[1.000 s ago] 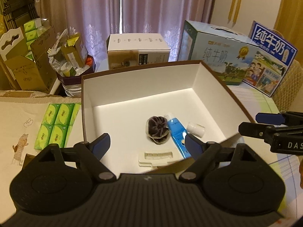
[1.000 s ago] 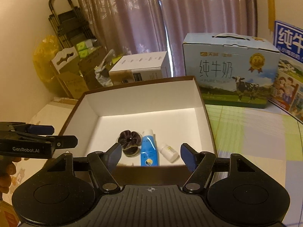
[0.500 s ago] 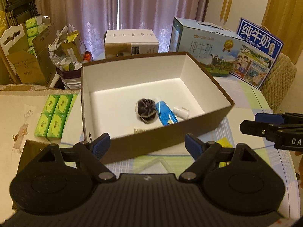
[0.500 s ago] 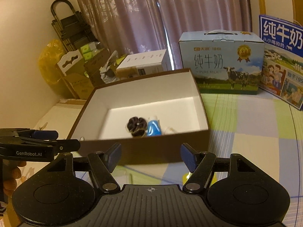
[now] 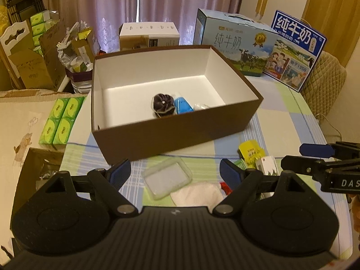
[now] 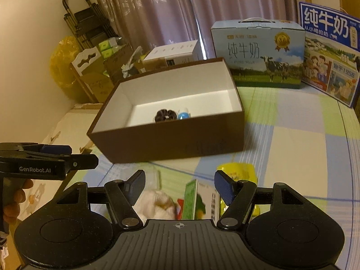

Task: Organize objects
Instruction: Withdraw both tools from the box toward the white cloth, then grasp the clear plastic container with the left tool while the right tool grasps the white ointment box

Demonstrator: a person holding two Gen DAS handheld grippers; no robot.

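Although three small things already lie in the brown box (image 5: 175,135) ahead of both claws, namely one dark round pouch (image 5: 162,105), one blue tube (image 5: 183,106) and one small white bottle (image 5: 201,106), the sorting looks only partly done. Just beyond the left gripper (image 5: 175,171), whose jaws stand apart and empty, wait one clear tray (image 5: 167,177) and one white cloth (image 5: 195,194). Between the likewise spread, empty jaws of the right gripper (image 6: 178,185) sits one green-and-white carton (image 6: 198,200), with one yellow packet (image 6: 236,172) just past it.
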